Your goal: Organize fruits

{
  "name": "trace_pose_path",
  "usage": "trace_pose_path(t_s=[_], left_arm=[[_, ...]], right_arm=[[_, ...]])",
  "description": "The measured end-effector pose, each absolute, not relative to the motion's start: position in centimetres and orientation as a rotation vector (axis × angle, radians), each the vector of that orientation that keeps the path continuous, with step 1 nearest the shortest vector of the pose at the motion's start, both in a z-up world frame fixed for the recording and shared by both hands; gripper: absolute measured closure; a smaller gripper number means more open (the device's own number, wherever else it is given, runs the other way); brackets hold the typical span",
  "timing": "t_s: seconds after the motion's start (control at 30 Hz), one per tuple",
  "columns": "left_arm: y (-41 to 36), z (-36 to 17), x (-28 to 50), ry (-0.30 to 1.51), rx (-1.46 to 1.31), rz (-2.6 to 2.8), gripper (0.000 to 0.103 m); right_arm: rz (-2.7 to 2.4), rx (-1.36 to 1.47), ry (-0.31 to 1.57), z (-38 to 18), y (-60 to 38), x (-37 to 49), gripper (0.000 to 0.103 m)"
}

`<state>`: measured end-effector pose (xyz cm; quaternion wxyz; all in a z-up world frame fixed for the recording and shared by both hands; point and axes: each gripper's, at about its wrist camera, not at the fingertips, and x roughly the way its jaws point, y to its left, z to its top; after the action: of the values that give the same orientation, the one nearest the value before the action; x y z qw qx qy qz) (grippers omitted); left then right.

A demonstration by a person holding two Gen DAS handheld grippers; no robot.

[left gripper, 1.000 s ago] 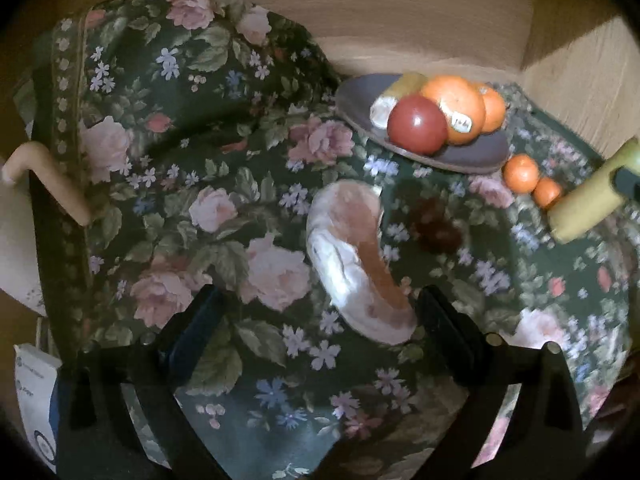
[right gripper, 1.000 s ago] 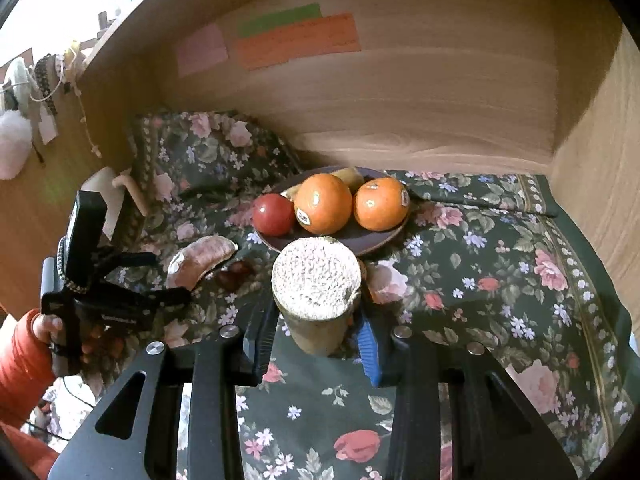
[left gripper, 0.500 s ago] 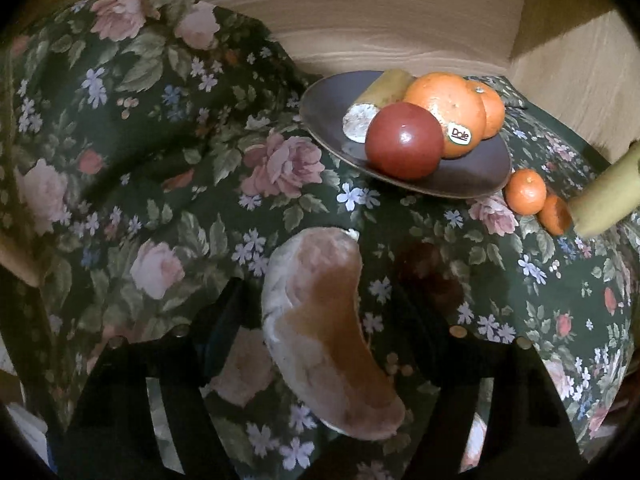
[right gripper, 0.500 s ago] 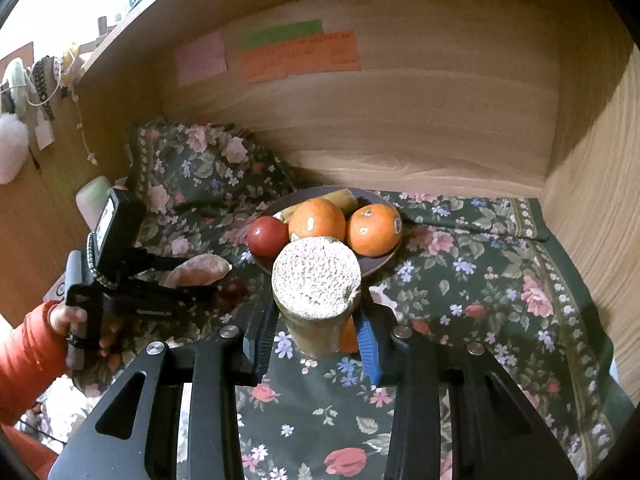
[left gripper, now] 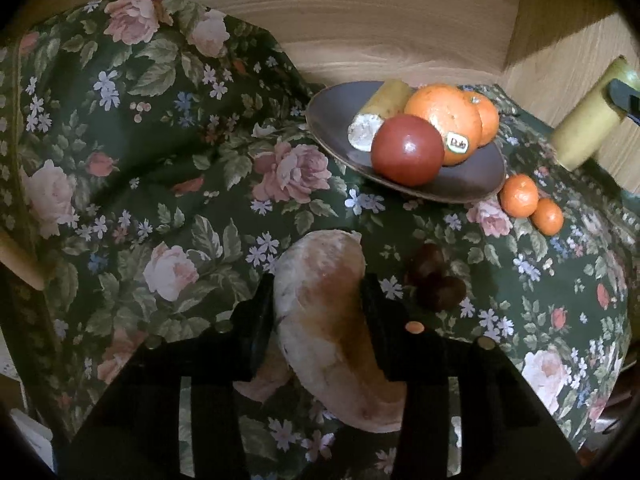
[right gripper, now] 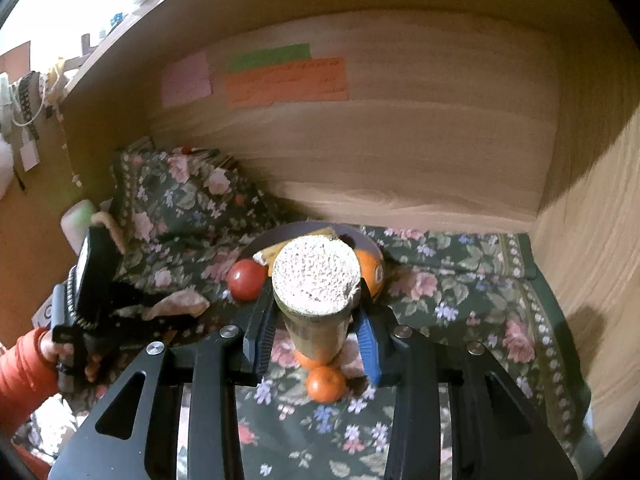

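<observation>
- Since the earlier frame the left gripper [left gripper: 318, 308] has moved forward over the pale crescent-shaped fruit slice [left gripper: 324, 320], and its fingers now press against both sides of it, where before they stood wide apart short of it.
- The slice lies on the floral cloth [left gripper: 168, 184] that covers the worktop, its far tip pointing toward the plate [left gripper: 472, 176].
- The right gripper [right gripper: 316, 320] has lifted higher than before; it is clenched on a cut banana piece [right gripper: 316, 280], whose white speckled cut face is turned to the camera.
- In the left view that same banana piece [left gripper: 584, 128] shows at the far right edge, above the cloth.
- On the dark plate sit a red tomato [left gripper: 408, 150], an orange with a Dole sticker [left gripper: 448, 120], a second orange [left gripper: 486, 118] behind it, and another banana piece [left gripper: 380, 118] lying on its side.
- Two small mandarins [left gripper: 532, 202] rest on the cloth just beside the plate's near right rim, touching each other.
- Two dark brown chestnut-like pieces [left gripper: 434, 280] lie on the cloth just right of the slice.
- In the right view the person's left hand [right gripper: 56, 350], in an orange sleeve, holds the left gripper's handle.
</observation>
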<state>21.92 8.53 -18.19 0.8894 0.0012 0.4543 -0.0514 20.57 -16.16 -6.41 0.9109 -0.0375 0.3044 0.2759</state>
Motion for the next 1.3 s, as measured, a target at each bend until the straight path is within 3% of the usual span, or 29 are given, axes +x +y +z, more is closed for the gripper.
trace_pose_path(t_s=[0.3,0.37,0.47,0.5,0.63,0.7,0.77,0.83,0.9,1.3], left_arm=[[9.2,-15.0,22.7,0.853,-0.032,-0.109,0.063],[9.3,-14.3,23.2,0.824,-0.032,-0.118,0.070],[9.4,-13.5,23.9,0.808,-0.050,-0.151,0.098],[9.3,-13.3,24.1,0.802,-0.048,-0.156,0.102],[9.4,-12.7,25.0,0.789,-0.048,-0.175,0.102],[9.7,-13.1,25.5,0.817,-0.063,-0.187,0.100],[10.2,-13.8,25.9,0.852,-0.089,-0.191,0.088],[10.6,-14.7,26.2,0.886,-0.105,-0.192,0.065],[10.7,-15.7,26.1,0.901,-0.098,-0.178,0.055],[8.9,-19.0,26.9,0.975,0.005,-0.158,0.055]], right_arm=[[0.560,-0.091,0.627,-5.6,-15.1,23.9,0.070],[0.556,-0.104,0.622,-5.3,-14.6,24.8,0.070],[0.554,-0.118,0.621,-5.2,-13.8,26.2,0.070],[0.552,-0.124,0.621,-5.1,-13.5,26.6,0.070],[0.545,-0.155,0.627,-5.2,-12.4,28.6,0.070],[0.534,-0.175,0.632,-5.4,-11.8,29.6,0.070],[0.527,-0.193,0.638,-5.6,-11.4,30.5,0.070],[0.520,-0.213,0.648,-5.9,-10.9,31.3,0.070],[0.508,-0.238,0.665,-6.6,-10.2,32.3,0.070],[0.465,-0.367,0.630,-7.6,-7.3,33.4,0.070]])
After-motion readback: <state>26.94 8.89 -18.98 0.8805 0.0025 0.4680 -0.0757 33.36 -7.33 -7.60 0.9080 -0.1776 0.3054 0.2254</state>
